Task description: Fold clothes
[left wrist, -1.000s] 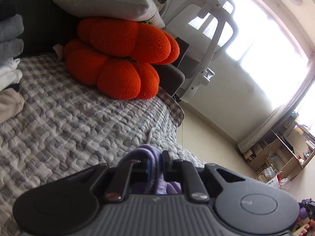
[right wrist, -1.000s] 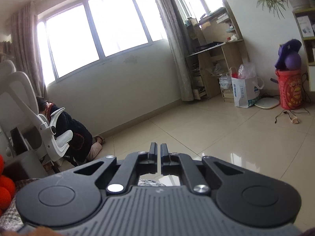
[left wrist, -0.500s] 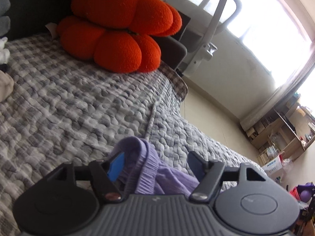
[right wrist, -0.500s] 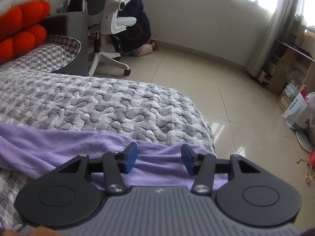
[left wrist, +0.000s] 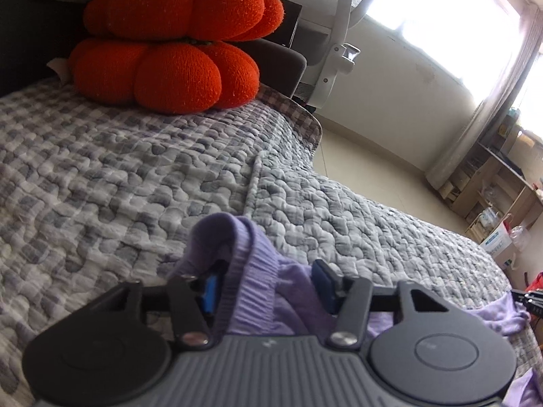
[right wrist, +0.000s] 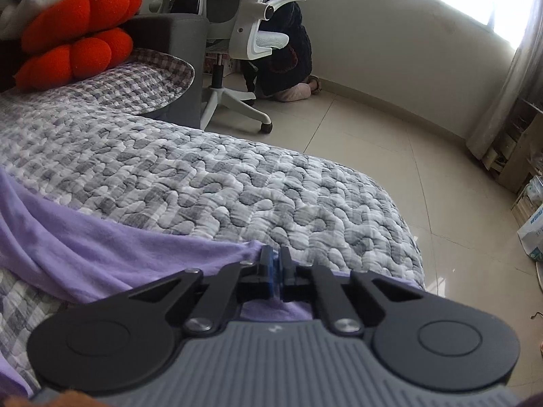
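The right gripper (right wrist: 275, 264) pinches an edge of the purple garment (right wrist: 101, 254), which lies strung across the grey quilt (right wrist: 220, 183). The left gripper (left wrist: 268, 285) stands open around its ribbed hem (left wrist: 251, 271). Closing there likely comes next. Beyond sit orange cushions (left wrist: 169, 71) and a white chair (right wrist: 251, 34).

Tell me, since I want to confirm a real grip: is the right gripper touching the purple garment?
Touching. The right wrist view shows the right gripper with its jaws closed on the edge of the purple garment, the cloth pinched between them.
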Tool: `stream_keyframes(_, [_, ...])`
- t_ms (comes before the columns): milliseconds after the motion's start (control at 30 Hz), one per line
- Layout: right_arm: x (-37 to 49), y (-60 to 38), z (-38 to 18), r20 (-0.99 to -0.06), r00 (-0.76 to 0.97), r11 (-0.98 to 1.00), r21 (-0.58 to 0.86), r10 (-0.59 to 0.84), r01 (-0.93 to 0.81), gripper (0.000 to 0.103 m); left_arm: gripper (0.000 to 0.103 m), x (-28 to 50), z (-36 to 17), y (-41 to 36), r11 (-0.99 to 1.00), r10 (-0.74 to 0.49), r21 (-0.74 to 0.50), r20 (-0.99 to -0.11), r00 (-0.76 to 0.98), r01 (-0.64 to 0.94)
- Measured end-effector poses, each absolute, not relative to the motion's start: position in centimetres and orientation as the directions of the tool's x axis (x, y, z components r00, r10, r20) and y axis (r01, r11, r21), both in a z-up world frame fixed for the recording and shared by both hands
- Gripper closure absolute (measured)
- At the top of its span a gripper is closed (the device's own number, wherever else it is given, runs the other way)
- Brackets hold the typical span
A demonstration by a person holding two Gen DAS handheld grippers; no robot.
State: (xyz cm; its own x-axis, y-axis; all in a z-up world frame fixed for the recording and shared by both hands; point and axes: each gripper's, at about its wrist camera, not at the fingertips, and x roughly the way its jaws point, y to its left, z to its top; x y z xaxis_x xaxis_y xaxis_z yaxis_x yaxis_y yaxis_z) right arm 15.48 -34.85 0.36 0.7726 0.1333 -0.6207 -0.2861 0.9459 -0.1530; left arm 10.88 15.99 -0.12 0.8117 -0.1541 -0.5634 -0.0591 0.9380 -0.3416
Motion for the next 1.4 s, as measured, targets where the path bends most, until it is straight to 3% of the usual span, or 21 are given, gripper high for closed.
stream_keyframes(167, [15.7,-35.7,0.5,-0.610,0.767,0.947,-0.081,0.200,-0.311,0.088,0.080,10.1,0.3,16.4,0.936,-0.135,-0.345,-0.540,0.831,-0.072])
stream_keyframes(200, [15.6,-36.0,0.8,-0.613,0.755,0.946,-0.037,0.232,-0.322,0.079,0.089,9.8,0.5,16.4,0.935,-0.138,-0.348,-0.531,0.836,-0.067])
stream_keyframes(233, [15.5,-36.4,1.1,-0.608,0.748,0.944,0.005,0.265,-0.330,0.063,0.092,9.6,0.7,16.5,0.934,-0.141,-0.352,-0.521,0.842,-0.062])
stream_keyframes(333, [15.2,-36.7,1.9,-0.593,0.727,0.926,0.087,0.345,-0.368,0.057,0.093,9.1,1.1,16.5,0.931,-0.149,-0.362,-0.504,0.851,-0.051])
stream_keyframes(467, [15.5,-34.9,0.8,-0.643,0.712,0.922,-0.020,0.284,-0.386,0.057,0.094,8.8,1.0,16.3,0.926,-0.142,-0.371,-0.505,0.851,-0.066])
stream_keyframes(500, [15.5,-34.8,0.7,-0.637,0.719,0.924,-0.028,0.277,-0.381,0.057,0.094,8.7,1.0,16.3,0.925,-0.134,-0.371,-0.507,0.852,-0.075])
stream_keyframes(600, [15.5,-34.5,0.9,-0.634,0.733,0.935,-0.046,0.244,-0.352,0.100,0.094,8.2,1.4,16.1,0.926,-0.114,-0.366,-0.501,0.858,-0.090])
stream_keyframes(733, [15.3,-34.1,2.1,-0.583,0.788,0.950,-0.087,0.196,-0.301,0.102,0.094,7.5,2.2,16.0,0.931,-0.095,-0.354,-0.478,0.873,-0.093])
stream_keyframes(1067, [13.7,-34.1,8.6,-0.251,0.966,0.983,-0.152,0.060,-0.100,0.102,0.095,7.3,3.7,16.1,0.931,-0.089,-0.358,-0.418,0.904,-0.074])
stream_keyframes(1167, [16.3,-33.2,6.7,-0.304,0.953,0.974,-0.221,-0.018,-0.052,0.102,0.088,8.3,3.0,16.2,0.930,-0.082,-0.355,-0.440,0.894,-0.090])
stream_keyframes(1267, [20.3,-33.6,2.1,-0.487,0.870,0.971,-0.236,-0.082,-0.040,0.101,0.084,9.3,1.4,16.7,0.914,-0.076,-0.381,-0.501,0.862,-0.141])
stream_keyframes(1333, [22.3,-34.1,-0.7,-0.574,0.808,0.967,-0.255,-0.133,-0.021,0.101,0.075,8.2,1.9,17.6,0.895,-0.087,-0.423,-0.475,0.876,-0.140])
stream_keyframes(1367, [21.7,-34.3,-0.7,-0.547,0.821,0.959,-0.284,-0.162,0.000,0.100,0.064,7.5,2.4,18.0,0.891,-0.084,-0.433,-0.453,0.888,-0.137])
stream_keyframes(1400, [20.9,-34.8,-0.3,-0.527,0.834,0.961,-0.278,-0.165,0.015,0.092,0.051,6.8,2.9,18.4,0.894,-0.072,-0.427,-0.434,0.898,-0.134])
